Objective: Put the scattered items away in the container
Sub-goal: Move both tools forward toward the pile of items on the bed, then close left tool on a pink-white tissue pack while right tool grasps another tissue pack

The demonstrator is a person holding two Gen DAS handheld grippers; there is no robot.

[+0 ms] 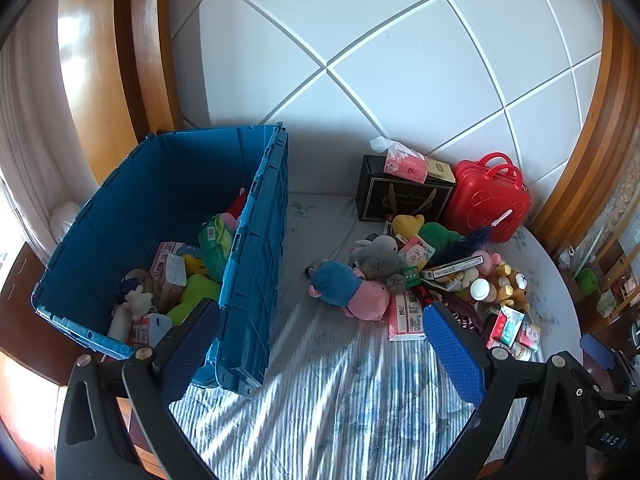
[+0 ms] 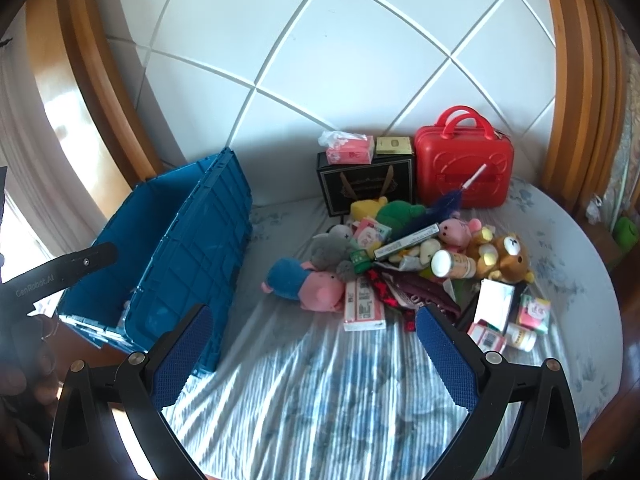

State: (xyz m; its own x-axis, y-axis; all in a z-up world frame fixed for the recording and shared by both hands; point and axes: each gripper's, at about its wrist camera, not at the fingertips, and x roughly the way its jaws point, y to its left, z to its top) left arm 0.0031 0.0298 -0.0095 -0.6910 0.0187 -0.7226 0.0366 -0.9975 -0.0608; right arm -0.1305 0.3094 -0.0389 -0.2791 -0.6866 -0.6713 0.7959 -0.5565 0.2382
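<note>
My left hand-held gripper (image 1: 320, 344) and my right hand-held gripper (image 2: 314, 354) both hang spread wide over the striped bed sheet (image 2: 320, 392), gripping nothing. The blue crate (image 1: 168, 208) sits on the bed to my left, partly filled with toys. The scattered pile lies to its right: a pig plush (image 2: 308, 282), a bear plush (image 2: 510, 256), a bottle (image 2: 454, 264), boxes, with a red case (image 2: 464, 164) behind.

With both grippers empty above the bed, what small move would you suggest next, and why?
Probably ease the right gripper forward toward the pink and blue pig plush. Both grippers are open and empty, and the plush lies at the pile's near edge, close beside the blue crate.
</note>
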